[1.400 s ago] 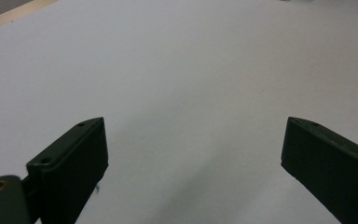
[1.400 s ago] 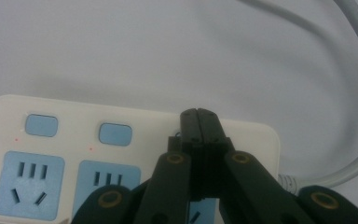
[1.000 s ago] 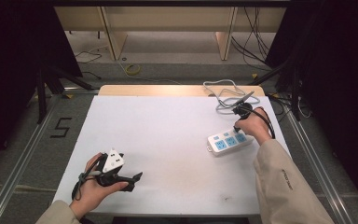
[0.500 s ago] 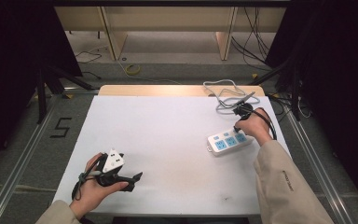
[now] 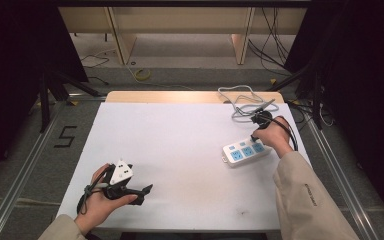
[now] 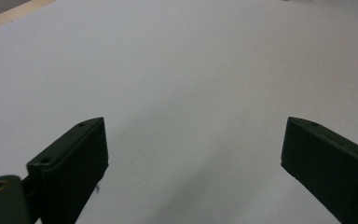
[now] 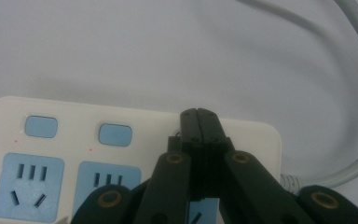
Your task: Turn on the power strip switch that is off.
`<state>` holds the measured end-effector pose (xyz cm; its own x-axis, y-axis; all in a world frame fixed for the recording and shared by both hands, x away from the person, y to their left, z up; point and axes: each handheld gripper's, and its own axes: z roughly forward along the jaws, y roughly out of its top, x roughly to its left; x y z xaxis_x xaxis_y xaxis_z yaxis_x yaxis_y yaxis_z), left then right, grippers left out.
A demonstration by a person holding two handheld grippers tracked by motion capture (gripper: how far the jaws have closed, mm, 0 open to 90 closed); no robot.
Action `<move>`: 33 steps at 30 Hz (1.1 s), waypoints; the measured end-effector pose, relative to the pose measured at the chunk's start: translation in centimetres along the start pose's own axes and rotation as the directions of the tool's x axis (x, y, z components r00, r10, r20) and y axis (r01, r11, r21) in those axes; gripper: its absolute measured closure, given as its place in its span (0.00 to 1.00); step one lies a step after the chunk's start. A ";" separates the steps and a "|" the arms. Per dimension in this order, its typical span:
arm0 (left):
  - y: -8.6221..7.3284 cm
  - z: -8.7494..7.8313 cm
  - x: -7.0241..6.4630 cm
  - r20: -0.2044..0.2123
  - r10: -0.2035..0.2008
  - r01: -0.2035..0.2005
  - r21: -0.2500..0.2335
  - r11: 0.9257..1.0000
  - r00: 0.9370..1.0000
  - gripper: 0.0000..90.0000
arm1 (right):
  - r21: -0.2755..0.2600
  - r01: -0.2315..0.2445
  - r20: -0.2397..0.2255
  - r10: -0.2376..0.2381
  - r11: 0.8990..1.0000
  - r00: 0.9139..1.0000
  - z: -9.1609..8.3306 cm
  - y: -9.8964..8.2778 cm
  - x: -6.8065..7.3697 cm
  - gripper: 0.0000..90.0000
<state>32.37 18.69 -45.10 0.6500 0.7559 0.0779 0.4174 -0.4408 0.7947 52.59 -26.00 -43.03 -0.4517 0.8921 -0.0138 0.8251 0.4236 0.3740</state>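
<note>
The right tool (image 7: pixel 199 114), jaws pressed together, rests on the power strip (image 7: pixel 65 140) beside a switch (image 7: pixel 115 134); a sideways slip could push the strip away.

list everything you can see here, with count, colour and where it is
power strip: 1, white with light blue sockets and switches, right side of the table
power strip cable: 1, grey, looped at the far right of the table
table: 1, white top with a wooden far edge, centre of the high view
number 5 mark: 1, black, on the floor left of the table
yellow cord: 1, coiled on the floor beyond the table
left gripper: 1, black with a grey plate, near left of the table, jaws open over bare table
right gripper: 1, black, jaws shut, tips over the power strip by its third switch
sleeves: 2, beige, near edge
</note>
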 end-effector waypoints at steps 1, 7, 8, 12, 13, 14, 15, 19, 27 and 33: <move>0.0 0.0 0.0 0.000 0.000 0.000 0.000 1.000 1.000 0.08 | 0.000 -0.001 0.001 0.001 1.000 1.000 0.0 0.0 0.0 1.00; 0.0 0.0 0.0 0.000 0.000 0.000 0.000 1.000 1.000 0.08 | -0.026 -0.003 -0.004 0.003 1.000 1.000 -0.2 -0.2 0.0 1.00; 0.0 0.0 0.0 -0.001 -0.003 0.003 -0.001 1.000 1.000 0.08 | -0.026 -0.003 -0.004 0.003 1.000 1.000 -0.2 -0.2 0.0 1.00; 0.0 0.0 0.0 0.000 -0.005 0.005 -0.002 1.000 1.000 0.08 | -0.053 -0.007 -0.019 0.006 0.999 1.000 -0.4 -0.3 -0.1 1.00; 0.0 0.0 0.0 -0.001 -0.005 0.005 -0.001 1.000 1.000 0.08 | -0.056 -0.007 -0.018 0.006 0.998 1.000 -0.5 -0.3 -0.1 1.00; 0.0 0.0 0.0 -0.001 -0.005 0.005 -0.002 1.000 1.000 0.08 | -0.062 -0.011 -0.022 0.010 0.998 1.000 -0.6 -0.3 -0.1 0.99; 0.0 0.0 0.0 -0.001 -0.005 0.005 -0.001 1.000 1.000 0.08 | -0.067 -0.014 -0.022 0.013 0.998 1.000 -0.7 -0.4 -0.1 0.97; 0.0 0.1 0.0 -0.001 -0.005 0.005 0.000 1.000 1.000 0.08 | -0.092 -0.004 -0.026 0.002 0.996 1.000 -1.0 -0.7 -0.1 0.96; 0.0 0.1 0.0 -0.002 -0.004 0.004 0.004 1.000 1.000 0.08 | -0.139 -0.003 -0.039 -0.003 0.990 0.999 -1.6 -1.4 0.2 0.89; 0.0 0.0 0.0 -0.002 -0.002 0.002 0.004 1.000 1.000 0.08 | -0.167 -0.014 -0.054 0.005 0.986 0.999 -2.1 -2.0 0.6 0.82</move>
<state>32.35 18.68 -45.16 0.6477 0.7579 0.0779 0.4209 -0.4412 0.7926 49.98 -26.63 -41.87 -0.4651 0.8845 0.0381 0.7629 0.3785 0.5241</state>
